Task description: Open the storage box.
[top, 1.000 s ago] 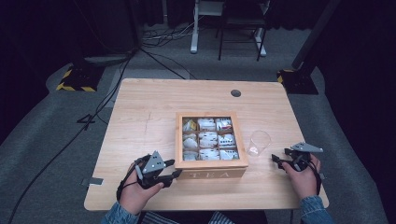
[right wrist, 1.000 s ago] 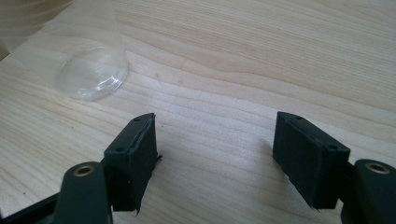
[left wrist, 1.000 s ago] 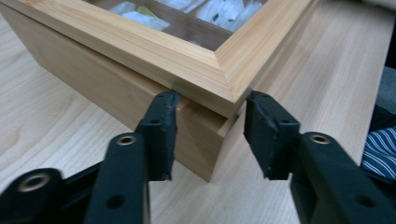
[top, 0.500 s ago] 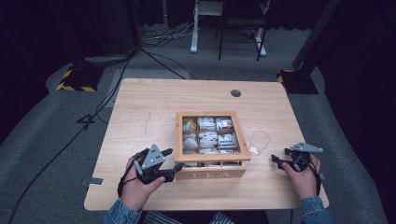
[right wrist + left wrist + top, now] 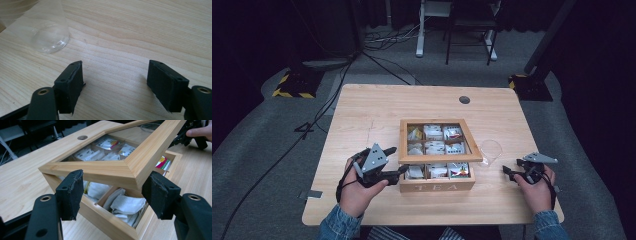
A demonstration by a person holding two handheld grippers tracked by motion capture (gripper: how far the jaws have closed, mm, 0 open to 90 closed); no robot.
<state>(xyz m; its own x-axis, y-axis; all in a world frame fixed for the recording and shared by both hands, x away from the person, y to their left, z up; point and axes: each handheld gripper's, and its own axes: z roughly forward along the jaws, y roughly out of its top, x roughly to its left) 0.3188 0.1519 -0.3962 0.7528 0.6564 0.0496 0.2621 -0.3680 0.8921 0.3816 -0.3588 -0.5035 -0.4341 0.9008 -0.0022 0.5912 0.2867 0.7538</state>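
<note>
Left tongs (image 5: 113,193) spreading wider around the raised lid corner (image 5: 130,170) of the tea box (image 5: 437,186), pads not pressing, right tongs (image 5: 118,82) sitting spread over the table (image 5: 140,30), plastic cup (image 5: 47,35) lying nearby.

The lid (image 5: 130,167) of the tea box (image 5: 437,186) is tilted up just in front of the left claw (image 5: 113,192), blocking the way in. The clear cup (image 5: 47,35) lies near the right claw (image 5: 115,82), with bare desk (image 5: 372,115) between them.

Pale wooden tea box (image 5: 437,186), black tools
</note>
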